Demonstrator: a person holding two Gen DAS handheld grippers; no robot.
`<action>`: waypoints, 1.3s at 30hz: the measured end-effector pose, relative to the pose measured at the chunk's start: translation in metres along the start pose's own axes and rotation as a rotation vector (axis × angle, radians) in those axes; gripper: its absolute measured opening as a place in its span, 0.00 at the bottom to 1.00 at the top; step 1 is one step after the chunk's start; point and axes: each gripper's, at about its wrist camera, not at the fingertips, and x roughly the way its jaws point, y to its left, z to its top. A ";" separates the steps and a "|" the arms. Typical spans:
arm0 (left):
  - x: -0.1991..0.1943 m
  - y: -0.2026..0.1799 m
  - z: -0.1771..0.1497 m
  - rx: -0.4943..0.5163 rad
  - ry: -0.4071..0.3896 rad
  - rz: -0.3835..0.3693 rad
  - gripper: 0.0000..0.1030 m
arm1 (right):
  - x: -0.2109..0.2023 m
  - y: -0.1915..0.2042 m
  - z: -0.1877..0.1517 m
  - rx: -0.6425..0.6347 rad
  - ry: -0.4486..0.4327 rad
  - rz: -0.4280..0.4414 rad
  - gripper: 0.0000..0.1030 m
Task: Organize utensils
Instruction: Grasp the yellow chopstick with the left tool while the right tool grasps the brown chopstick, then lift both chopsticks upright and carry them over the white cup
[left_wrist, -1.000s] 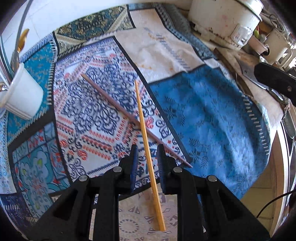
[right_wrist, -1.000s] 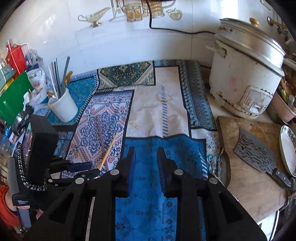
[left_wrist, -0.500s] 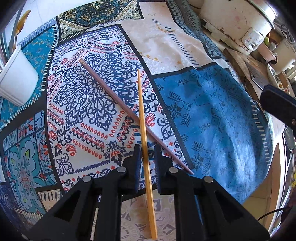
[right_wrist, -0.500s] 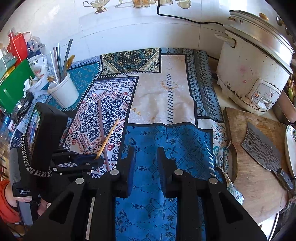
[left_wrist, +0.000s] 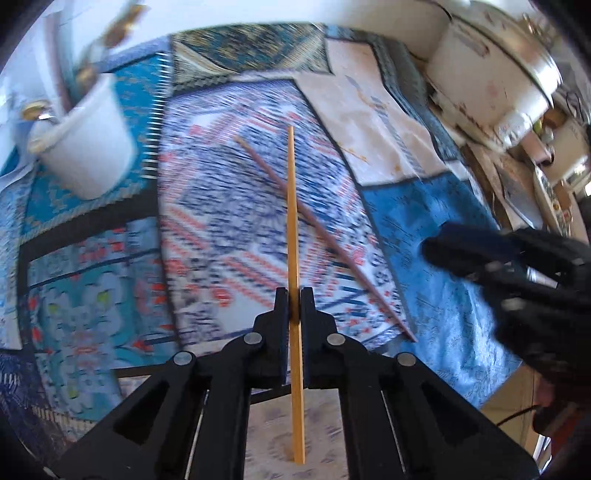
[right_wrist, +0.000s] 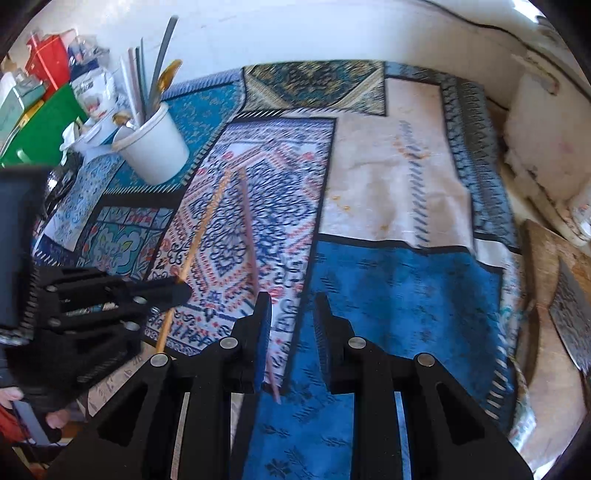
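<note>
A yellow chopstick (left_wrist: 291, 221) is pinched between the pads of my left gripper (left_wrist: 293, 297), which is shut on it near its near third. It crosses over a brown chopstick (left_wrist: 332, 247) lying on the patterned mat (left_wrist: 436, 229). In the right wrist view the left gripper (right_wrist: 181, 291) holds the yellow chopstick (right_wrist: 199, 236) at the left. My right gripper (right_wrist: 292, 301) is open, low over the mat. The brown chopstick (right_wrist: 249, 229) runs under its left finger, not gripped. A white cup (right_wrist: 155, 147) holding several utensils stands at the far left.
A white rice cooker (left_wrist: 491, 74) stands at the far right by the wall. A wooden cutting board (right_wrist: 543, 266) with a cleaver (right_wrist: 570, 314) lies right of the mat. Green and red boxes (right_wrist: 44, 122) crowd the far left behind the cup. The counter's front edge runs just below the mat.
The left jaws closed onto the yellow chopstick, and its far tip swung toward the cup. The right gripper came down and left, over the brown chopstick's near end.
</note>
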 end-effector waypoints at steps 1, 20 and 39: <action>-0.007 0.008 -0.001 -0.015 -0.017 0.006 0.04 | 0.006 0.004 0.002 -0.009 0.010 0.007 0.20; -0.065 0.061 -0.003 -0.123 -0.175 0.045 0.04 | 0.073 0.048 0.041 -0.106 0.087 -0.069 0.19; -0.103 0.072 0.026 -0.096 -0.298 0.045 0.03 | 0.012 0.048 0.057 0.021 -0.110 -0.005 0.06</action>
